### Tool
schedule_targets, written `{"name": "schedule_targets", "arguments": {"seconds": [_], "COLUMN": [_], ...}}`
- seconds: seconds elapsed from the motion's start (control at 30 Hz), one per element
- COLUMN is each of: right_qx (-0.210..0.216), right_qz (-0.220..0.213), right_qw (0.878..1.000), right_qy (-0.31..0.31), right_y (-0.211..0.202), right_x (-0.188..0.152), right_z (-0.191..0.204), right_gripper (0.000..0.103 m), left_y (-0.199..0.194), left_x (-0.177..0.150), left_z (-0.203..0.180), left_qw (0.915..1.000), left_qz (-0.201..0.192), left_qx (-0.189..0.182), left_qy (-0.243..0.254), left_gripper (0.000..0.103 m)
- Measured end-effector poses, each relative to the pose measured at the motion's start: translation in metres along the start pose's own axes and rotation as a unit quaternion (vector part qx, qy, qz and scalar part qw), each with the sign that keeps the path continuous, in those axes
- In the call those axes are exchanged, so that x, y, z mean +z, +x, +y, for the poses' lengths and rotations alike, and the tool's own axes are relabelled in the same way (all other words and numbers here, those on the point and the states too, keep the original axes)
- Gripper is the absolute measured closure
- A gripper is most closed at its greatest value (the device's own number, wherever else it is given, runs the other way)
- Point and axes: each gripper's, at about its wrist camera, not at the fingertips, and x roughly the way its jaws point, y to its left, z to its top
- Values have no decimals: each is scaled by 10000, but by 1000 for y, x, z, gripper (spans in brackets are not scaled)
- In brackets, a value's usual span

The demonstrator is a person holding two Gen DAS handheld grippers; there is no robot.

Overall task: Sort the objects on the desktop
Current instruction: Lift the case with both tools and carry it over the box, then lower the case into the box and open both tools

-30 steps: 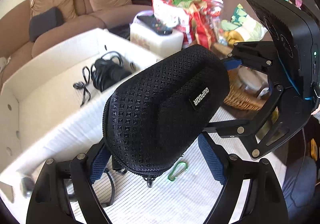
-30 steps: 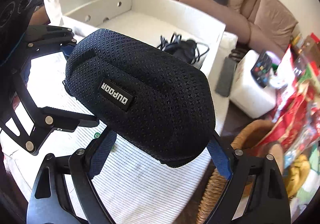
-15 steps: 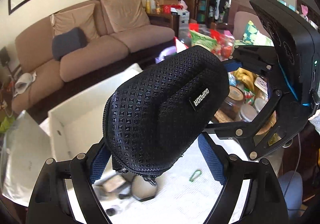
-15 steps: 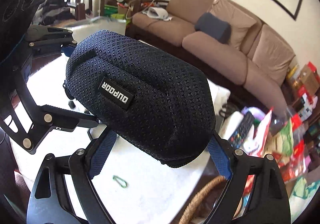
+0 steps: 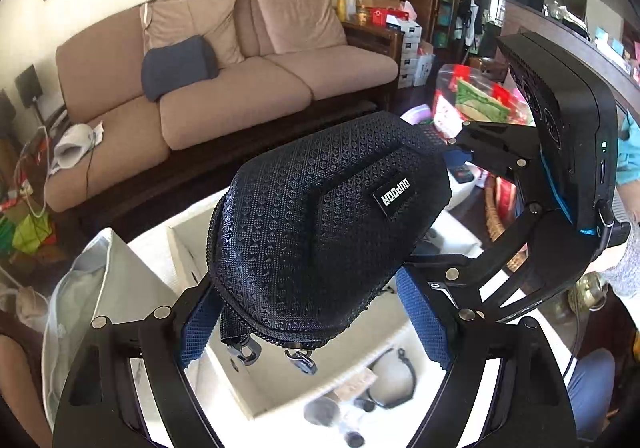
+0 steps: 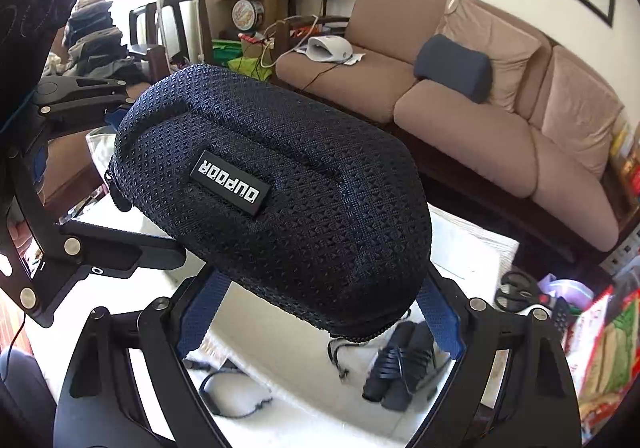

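Overhead, textured black zippered case point(image 5: 320, 232)

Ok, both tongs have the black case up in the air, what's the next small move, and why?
Probably lower it toward the white box below. The black zip case is clamped at each end by the left tongs and right tongs, well clear of the surface, and the box already holds small items, so it looks like the sorting spot.

Black zip case point(image 5: 320, 228) fills both jaws; white divided box point(image 5: 256, 388) below, sofa point(image 5: 224, 88) well beyond.
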Motion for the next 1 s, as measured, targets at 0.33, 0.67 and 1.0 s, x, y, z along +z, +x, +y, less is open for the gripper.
{"name": "schedule_targets", "arguments": {"seconds": [0.33,0.67,1.0], "right_qx": [-115,-629,-1039], "right_qz": [656,1451,2366], "right_qw": [9976,9873,9656], "right_qy": [186,145,288], "right_y": [135,201,231], "right_x": [-2,-25,-53], "right_z": [-68,-138,-160], "right_gripper": [15,27,29], "left_y": [147,261,320], "left_x": [19,50,18], "left_z": [55,33,4], "left_qw": [9977,9903,9726], "left_qz": [600,1333,2152], "left_qx": [-265,35,257], "left_qy": [-161,387,847], "left_gripper": [17,18,19]}}
